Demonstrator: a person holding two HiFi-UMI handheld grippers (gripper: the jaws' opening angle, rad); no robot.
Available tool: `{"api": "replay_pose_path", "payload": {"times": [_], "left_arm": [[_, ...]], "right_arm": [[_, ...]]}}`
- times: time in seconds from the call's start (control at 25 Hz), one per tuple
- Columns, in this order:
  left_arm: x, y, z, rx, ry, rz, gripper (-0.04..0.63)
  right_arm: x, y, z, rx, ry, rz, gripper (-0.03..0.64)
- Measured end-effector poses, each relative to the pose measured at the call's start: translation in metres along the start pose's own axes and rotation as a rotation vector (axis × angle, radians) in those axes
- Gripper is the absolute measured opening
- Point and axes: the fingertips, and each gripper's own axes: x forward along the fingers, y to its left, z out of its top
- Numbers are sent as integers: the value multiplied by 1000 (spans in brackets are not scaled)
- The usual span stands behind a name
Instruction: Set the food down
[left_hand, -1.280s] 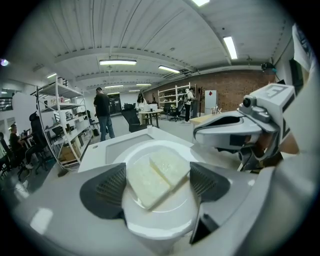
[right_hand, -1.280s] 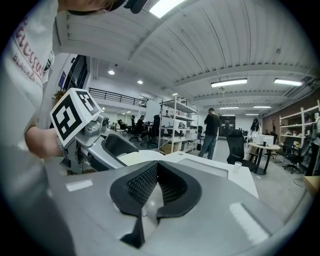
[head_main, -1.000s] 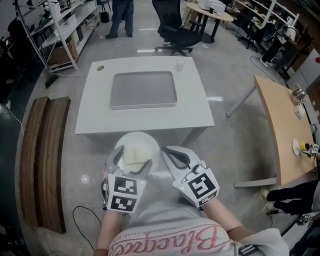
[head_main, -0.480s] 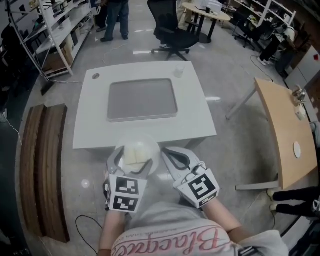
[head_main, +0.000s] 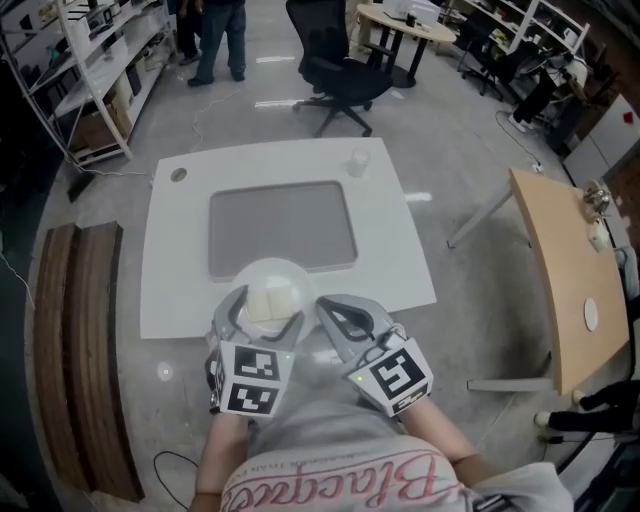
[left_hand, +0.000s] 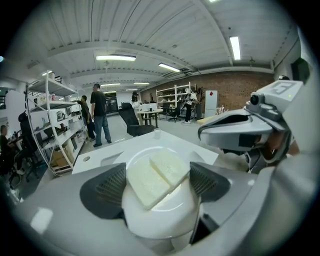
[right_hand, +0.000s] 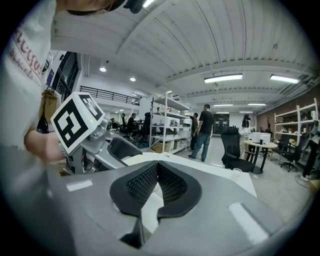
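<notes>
White plate (head_main: 280, 270) carrying two pale food slices (head_main: 268, 300), head view: clamped in the left gripper (head_main: 262, 320) over the near part of the table (head_main: 180, 290), by the near edge of the grey tray (head_main: 282, 225). Left gripper view: both pads press the plate's sides. Right gripper view: the right gripper (right_hand: 156, 186) is closed on nothing. Risk: tilting the plate, or letting go above the surface, would likely slide the slices off.

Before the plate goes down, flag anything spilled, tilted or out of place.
Nothing stands out. The left gripper holds the plate level, both food slices lying flat on it. On the table, the grey mat sits square and the small cup stands upright.
</notes>
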Motion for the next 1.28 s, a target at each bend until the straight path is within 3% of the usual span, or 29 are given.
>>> {"api": "replay_pose_path", "payload": {"times": [0.6,1.0,1.28], "left_arm": [[89,46,21,68,58,-57,397],[145,64,-4,20,135,-98,397],[182,66,-25,-23,179,-100,397]], "right_arm": [[72,-68,-6,63,52,-74,2],[92,-98,-35,151,122,-135,2],[90,-97,-54,166,191,-131,2]]}}
